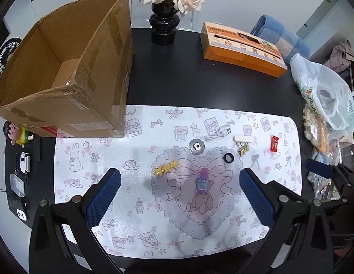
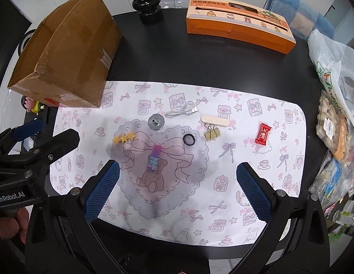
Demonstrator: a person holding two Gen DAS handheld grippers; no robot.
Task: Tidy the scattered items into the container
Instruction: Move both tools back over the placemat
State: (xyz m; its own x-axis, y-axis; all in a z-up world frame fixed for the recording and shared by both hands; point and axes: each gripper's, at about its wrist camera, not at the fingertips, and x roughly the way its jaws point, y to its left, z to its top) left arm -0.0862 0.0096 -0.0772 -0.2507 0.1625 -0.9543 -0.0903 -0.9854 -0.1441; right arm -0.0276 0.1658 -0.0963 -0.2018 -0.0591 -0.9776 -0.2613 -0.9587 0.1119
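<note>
The open cardboard box (image 1: 62, 73) stands at the back left, partly on the patterned mat (image 1: 122, 159). Scattered on the mat are a gold star clip (image 1: 166, 167), a small purple bottle (image 1: 202, 180), a metal disc (image 1: 196, 146), a black ring (image 1: 228, 158), a white cable (image 1: 219, 132), a cream stick (image 1: 243, 138), a gold binder clip (image 1: 243, 151) and a red candy (image 1: 274, 143). My left gripper (image 1: 179, 175) hovers open and empty above the near half of the mat, with the bottle between its fingers' lines. My right gripper (image 2: 178, 167) is likewise open and empty, with the purple bottle (image 2: 154, 157) just ahead.
A black vase of roses (image 1: 164, 26) and an orange carton (image 1: 243, 49) stand at the back of the black table (image 1: 177, 80). Plastic bags and packets (image 1: 323, 96) crowd the right edge. A toy figure (image 1: 17, 133) and small gadgets lie at the left.
</note>
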